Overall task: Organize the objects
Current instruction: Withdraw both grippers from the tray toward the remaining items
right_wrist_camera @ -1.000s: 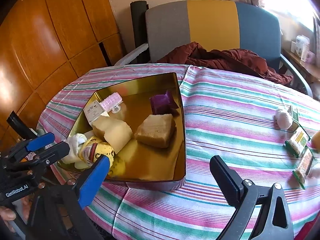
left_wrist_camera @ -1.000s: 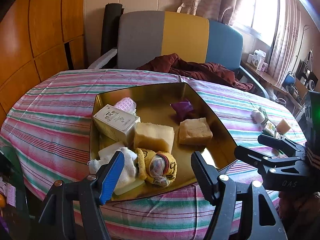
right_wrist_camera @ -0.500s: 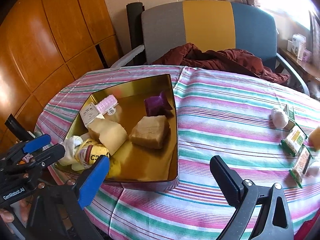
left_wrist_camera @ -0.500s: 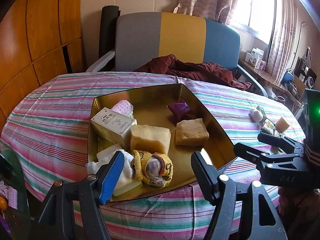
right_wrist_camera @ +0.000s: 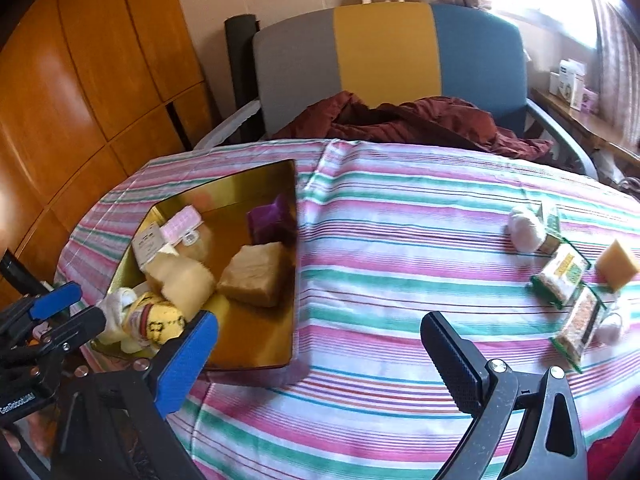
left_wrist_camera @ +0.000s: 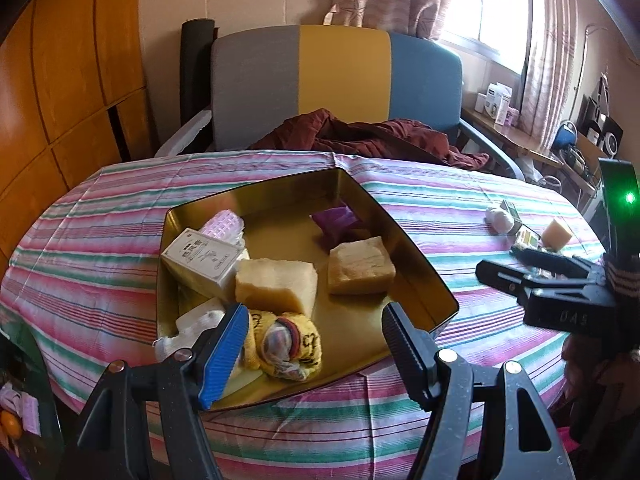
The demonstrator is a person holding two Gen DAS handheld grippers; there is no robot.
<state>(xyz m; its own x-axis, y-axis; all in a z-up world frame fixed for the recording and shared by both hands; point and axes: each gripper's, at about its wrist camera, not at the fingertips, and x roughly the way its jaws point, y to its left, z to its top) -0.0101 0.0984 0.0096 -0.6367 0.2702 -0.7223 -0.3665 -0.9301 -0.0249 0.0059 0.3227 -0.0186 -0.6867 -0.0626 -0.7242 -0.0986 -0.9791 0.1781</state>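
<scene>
A gold metal tray (left_wrist_camera: 404, 236) (right_wrist_camera: 256, 336) sits on the striped tablecloth. It holds a white box (left_wrist_camera: 200, 258), a pink roller (left_wrist_camera: 224, 222), a purple piece (left_wrist_camera: 336, 220), two tan sponge blocks (left_wrist_camera: 276, 286) (left_wrist_camera: 360, 266), a white cloth (left_wrist_camera: 192, 322) and a yellow sock (left_wrist_camera: 296, 344). My left gripper (left_wrist_camera: 314, 320) (right_wrist_camera: 86, 306) hovers open over the tray's near end, empty. My right gripper (right_wrist_camera: 320, 324) (left_wrist_camera: 500, 262) is open over bare cloth to the right of the tray. Right of it lie a white ball (right_wrist_camera: 526, 230), green snack packets (right_wrist_camera: 562, 276) and a yellow sponge (right_wrist_camera: 618, 264).
A grey, yellow and blue chair (left_wrist_camera: 340, 80) with a dark red garment (left_wrist_camera: 360, 136) stands behind the table. Wooden panels (right_wrist_camera: 80, 80) line the left wall. A sideboard with boxes (left_wrist_camera: 498, 102) runs under the window at right.
My right gripper has moved to the right across the table, so the tray slid left in its view and the packets came further in. The left gripper rolled slightly in place.
</scene>
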